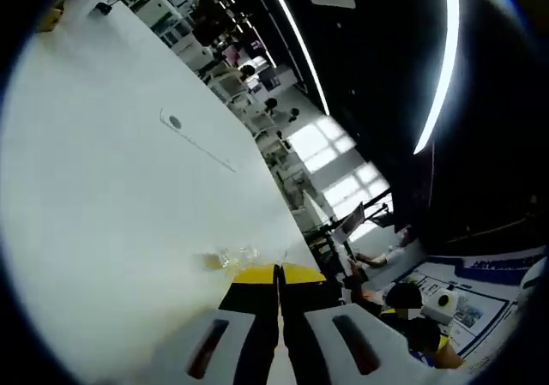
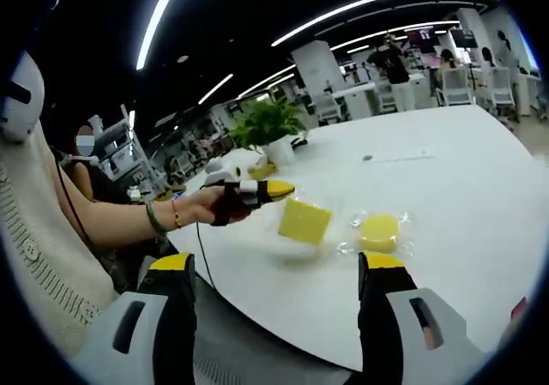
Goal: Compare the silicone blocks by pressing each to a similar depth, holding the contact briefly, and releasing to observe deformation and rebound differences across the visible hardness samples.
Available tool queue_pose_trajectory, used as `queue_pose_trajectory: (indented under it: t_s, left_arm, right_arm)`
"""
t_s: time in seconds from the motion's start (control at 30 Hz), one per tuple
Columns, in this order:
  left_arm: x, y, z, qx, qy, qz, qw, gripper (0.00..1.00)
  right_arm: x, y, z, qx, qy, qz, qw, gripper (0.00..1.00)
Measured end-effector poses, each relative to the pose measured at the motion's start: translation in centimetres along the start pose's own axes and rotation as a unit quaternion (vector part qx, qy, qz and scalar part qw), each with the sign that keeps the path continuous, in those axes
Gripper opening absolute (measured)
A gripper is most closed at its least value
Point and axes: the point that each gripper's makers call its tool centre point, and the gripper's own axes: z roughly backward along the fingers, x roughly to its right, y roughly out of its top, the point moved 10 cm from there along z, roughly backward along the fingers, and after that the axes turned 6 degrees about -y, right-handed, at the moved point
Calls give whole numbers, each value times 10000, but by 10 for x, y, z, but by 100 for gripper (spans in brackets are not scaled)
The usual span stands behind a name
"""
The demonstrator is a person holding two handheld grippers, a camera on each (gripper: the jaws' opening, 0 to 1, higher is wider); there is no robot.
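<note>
We keep our left gripper (image 2: 279,189) pressed together near the square block (image 2: 304,221), ready to press, while our right gripper (image 2: 276,269) waits spread.

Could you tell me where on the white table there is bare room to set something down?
The white table lies bare beyond the round yellow block, out to the far edge, and right of it. It is crowded near the front edge: square yellow block, left claw and potted plant.
</note>
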Motion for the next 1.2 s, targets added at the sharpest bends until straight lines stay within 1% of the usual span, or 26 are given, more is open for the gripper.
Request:
queue_pose_trajectory:
  t_s: [0.17, 0.3, 0.43, 0.5, 0.57, 0.6, 0.77, 0.8, 0.9, 1.1, 1.2]
  left_arm:
    - [5, 7, 2, -74, -9, -176, 9998, 0]
    - [13, 13, 5, -126, -27, -299, 9995, 0]
    - [24, 18, 10, -197, -36, -441, 9988, 0]
    - [31, 20, 12, -264, -60, -566, 9980, 0]
    - [37, 21, 14, -386, -69, -647, 9971, 0]
    - [40, 22, 16, -389, -42, -771, 9963, 0]
    - [55, 22, 21, -502, -91, -996, 9937, 0]
    - [60, 22, 22, -565, -91, -1131, 9919, 0]
    - [71, 21, 25, -676, -118, -1331, 9887, 0]
    - [92, 24, 29, -744, -333, -1503, 9853, 0]
    - [99, 27, 32, -771, -463, -1470, 9850, 0]
  right_arm:
    - [-1, 0, 1, 83, -23, 9, 10000, 72]
    - [-1, 1, 1, 147, -16, 21, 9999, 72]
    - [-2, 3, -1, 163, 20, 83, 9998, 73]
    - [-5, 5, -3, 161, 77, 126, 9998, 75]
    - [-7, 8, -4, 165, 136, 215, 9995, 75]
    - [-8, 10, -5, 185, 164, 259, 9994, 75]
    - [-8, 19, -10, 168, 277, 450, 9985, 74]
    - [-8, 21, -11, 160, 299, 482, 9983, 74]
    - [-8, 28, -14, 167, 364, 604, 9974, 74]
    - [-6, 44, -20, 181, 473, 821, 9953, 73]
    - [-6, 52, -25, 214, 512, 922, 9942, 73]
